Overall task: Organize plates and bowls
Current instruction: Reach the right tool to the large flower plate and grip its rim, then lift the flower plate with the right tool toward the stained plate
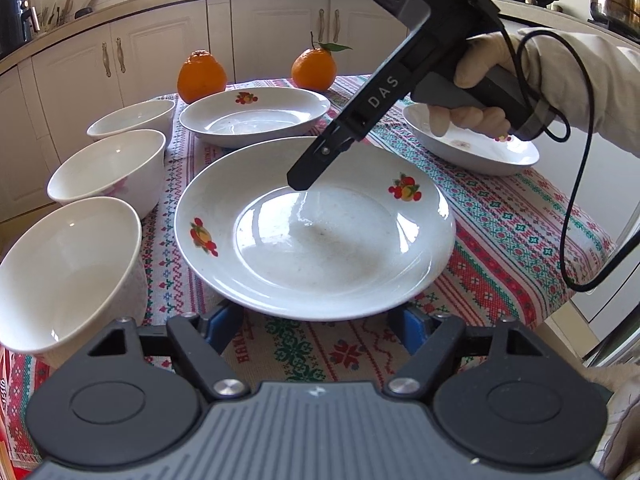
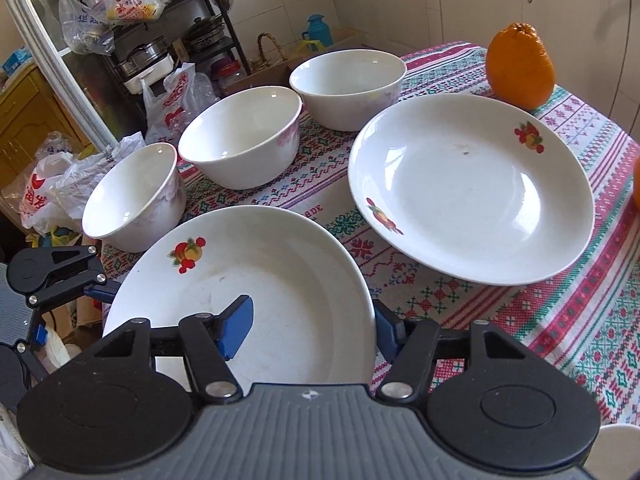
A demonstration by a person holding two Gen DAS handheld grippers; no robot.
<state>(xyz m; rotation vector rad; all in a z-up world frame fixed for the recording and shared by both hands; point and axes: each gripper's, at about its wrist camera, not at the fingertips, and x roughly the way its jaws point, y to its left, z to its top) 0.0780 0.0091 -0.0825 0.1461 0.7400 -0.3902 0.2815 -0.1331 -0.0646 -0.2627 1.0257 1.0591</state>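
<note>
A white plate with fruit prints lies on the patterned tablecloth, just ahead of my left gripper. That gripper is open, and its blue fingertips sit low under the plate's near rim. My right gripper straddles the opposite rim of the same plate. One blue finger rests inside the dish and the other is pressed against the outside. A second plate lies beyond it. Three white bowls stand in a row along the table's edge.
A third plate lies at the right under the gloved hand holding the right gripper. Two oranges stand at the far end of the table. The gripper's cable hangs over the right edge. Kitchen cabinets are behind.
</note>
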